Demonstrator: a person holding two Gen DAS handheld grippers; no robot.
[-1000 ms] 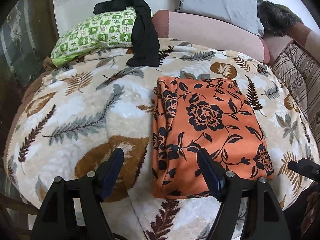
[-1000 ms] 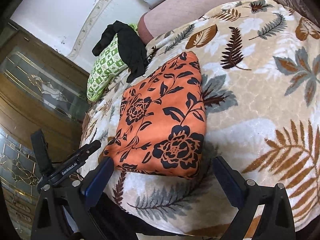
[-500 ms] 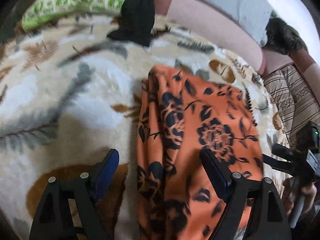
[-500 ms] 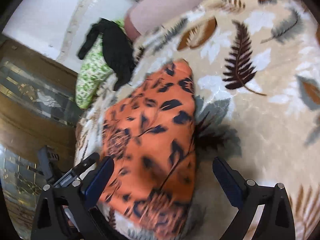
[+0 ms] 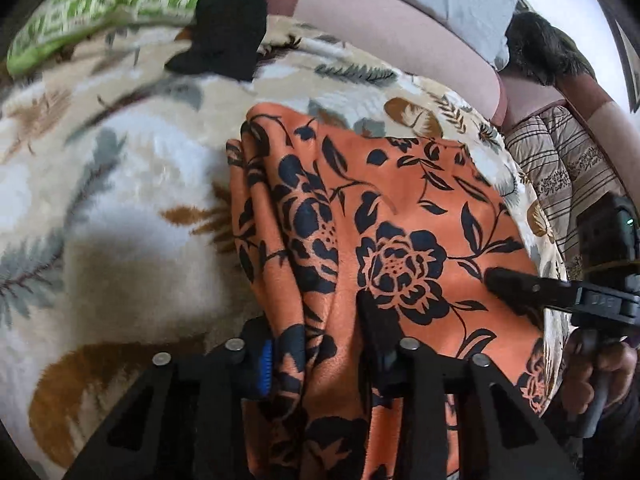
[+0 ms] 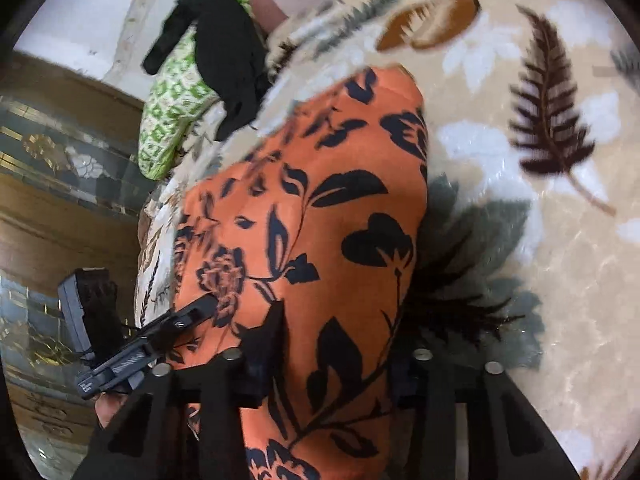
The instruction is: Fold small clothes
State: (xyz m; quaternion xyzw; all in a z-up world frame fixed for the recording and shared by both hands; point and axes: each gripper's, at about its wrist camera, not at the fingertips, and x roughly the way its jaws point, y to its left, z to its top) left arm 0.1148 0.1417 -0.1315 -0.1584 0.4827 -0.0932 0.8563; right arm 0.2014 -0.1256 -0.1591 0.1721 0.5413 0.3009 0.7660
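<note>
A: Gripping the near edge of the orange floral garment (image 5: 400, 216), which lies on the leaf-print blanket (image 5: 120, 184), the left gripper (image 5: 316, 344) has pinched its fingers onto bunched cloth.

B: And the right gripper (image 6: 340, 364)?

A: Also at that near edge, apparently clamped; blur hides the contact.

B: Risk?

A: Layers may slip, skewing the fold.

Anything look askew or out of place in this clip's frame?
Only mildly: a black garment lies draped unfolded over the green patterned pillow. The orange floral cloth is folded, its left edge bunched.
</note>
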